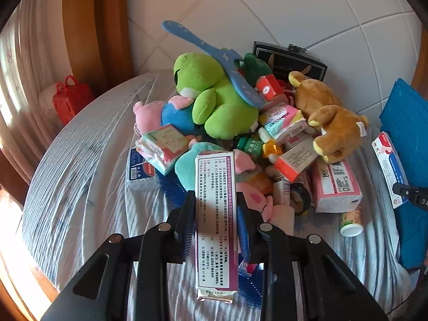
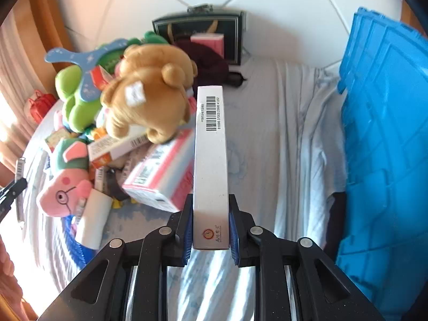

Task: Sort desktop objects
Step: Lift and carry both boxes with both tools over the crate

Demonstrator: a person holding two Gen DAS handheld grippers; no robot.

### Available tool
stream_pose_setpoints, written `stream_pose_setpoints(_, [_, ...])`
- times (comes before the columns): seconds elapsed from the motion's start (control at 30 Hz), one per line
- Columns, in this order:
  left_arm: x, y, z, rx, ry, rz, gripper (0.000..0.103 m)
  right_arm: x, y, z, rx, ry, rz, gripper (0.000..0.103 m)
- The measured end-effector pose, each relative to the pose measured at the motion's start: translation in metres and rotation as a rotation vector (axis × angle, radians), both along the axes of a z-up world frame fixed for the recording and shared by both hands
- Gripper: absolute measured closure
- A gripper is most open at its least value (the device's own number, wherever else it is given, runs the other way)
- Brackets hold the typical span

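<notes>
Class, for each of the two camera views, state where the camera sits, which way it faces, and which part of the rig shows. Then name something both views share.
Left wrist: sits on the left hand-held gripper, facing the toy pile and tiled wall; its fingers clamp a purple-edged medicine box.
Right wrist: sits on the right hand-held gripper, facing the cloth and blue crate; it clamps a white barcoded box.
Shared: the brown plush bear and green frog plush.

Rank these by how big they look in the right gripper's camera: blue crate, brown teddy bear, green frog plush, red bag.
1. blue crate, though it sits nearest the camera
2. brown teddy bear
3. green frog plush, partly hidden
4. red bag, smallest, but farthest away
</notes>
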State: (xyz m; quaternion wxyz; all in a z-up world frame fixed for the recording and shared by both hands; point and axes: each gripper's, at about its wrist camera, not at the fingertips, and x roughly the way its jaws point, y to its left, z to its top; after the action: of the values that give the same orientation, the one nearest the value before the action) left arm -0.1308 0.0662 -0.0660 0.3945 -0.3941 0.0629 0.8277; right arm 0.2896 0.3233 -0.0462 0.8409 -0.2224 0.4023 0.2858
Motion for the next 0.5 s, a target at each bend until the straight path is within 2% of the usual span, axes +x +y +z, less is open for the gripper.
stream_pose_setpoints(0.5, [0.075,0.035,0.081,0.115,0.121,-0.19,0.076,-0.056,-0.038,0.093,0.136,-0.208,0.071,0.081])
